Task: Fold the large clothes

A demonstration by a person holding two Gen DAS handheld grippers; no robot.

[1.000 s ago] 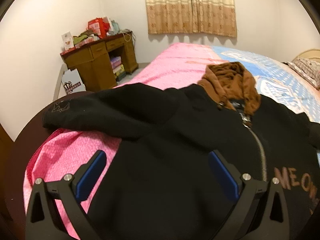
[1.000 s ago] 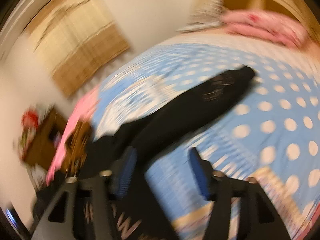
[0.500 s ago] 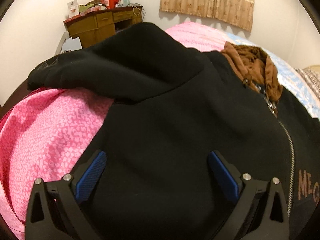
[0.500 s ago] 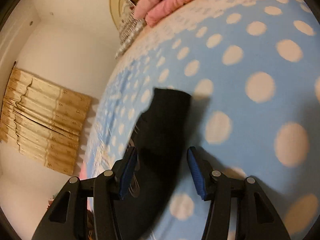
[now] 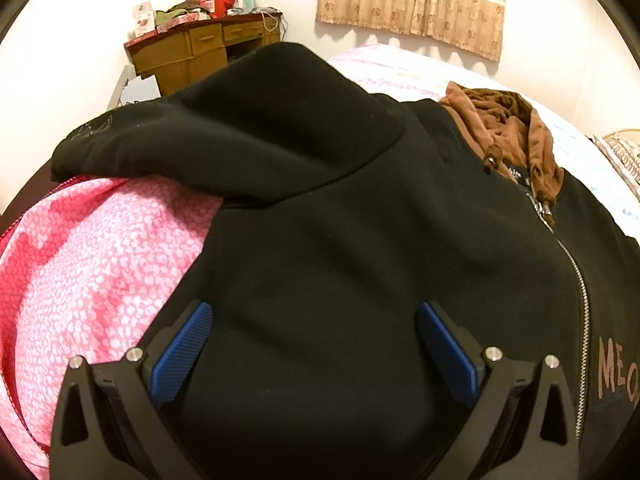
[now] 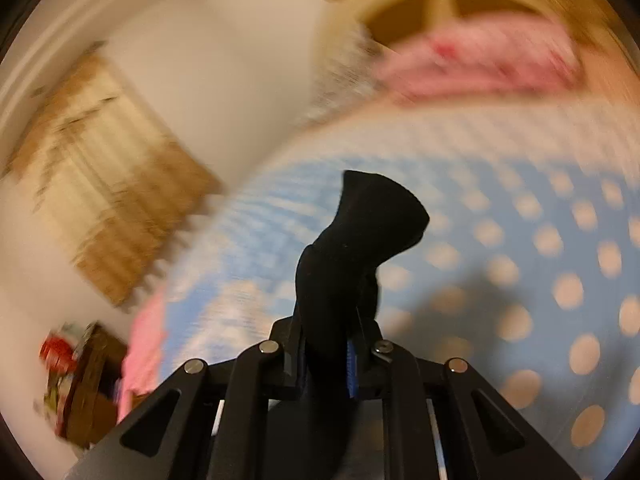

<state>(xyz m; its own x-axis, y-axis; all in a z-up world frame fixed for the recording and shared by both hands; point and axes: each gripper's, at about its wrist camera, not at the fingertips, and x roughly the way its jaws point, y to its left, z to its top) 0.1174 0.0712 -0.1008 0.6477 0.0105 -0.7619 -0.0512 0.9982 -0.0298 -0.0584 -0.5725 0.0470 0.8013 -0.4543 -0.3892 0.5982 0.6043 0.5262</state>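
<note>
A black zip-up hoodie [image 5: 328, 216] with a brown hood lining [image 5: 508, 128] lies spread on the bed, one sleeve folded across its top left. My left gripper [image 5: 314, 344] is open, its blue pads low over the hoodie's front panel, left of the zipper [image 5: 576, 276]. My right gripper [image 6: 326, 344] is shut on the hoodie's other black sleeve [image 6: 360, 240]. The sleeve's cuff sticks up past the fingers, lifted above the blue dotted bedsheet [image 6: 540, 280].
A pink patterned bed cover [image 5: 88, 272] lies at the left edge of the bed. A wooden desk [image 5: 200, 52] with clutter stands by the far wall, under beige curtains [image 5: 412, 0]. Pink bedding [image 6: 480, 64] is piled at the headboard [image 6: 440, 4].
My right gripper has shut on the black sleeve and lifted it off the sheet, swinging fast. My left gripper has barely moved over the hoodie's front.
</note>
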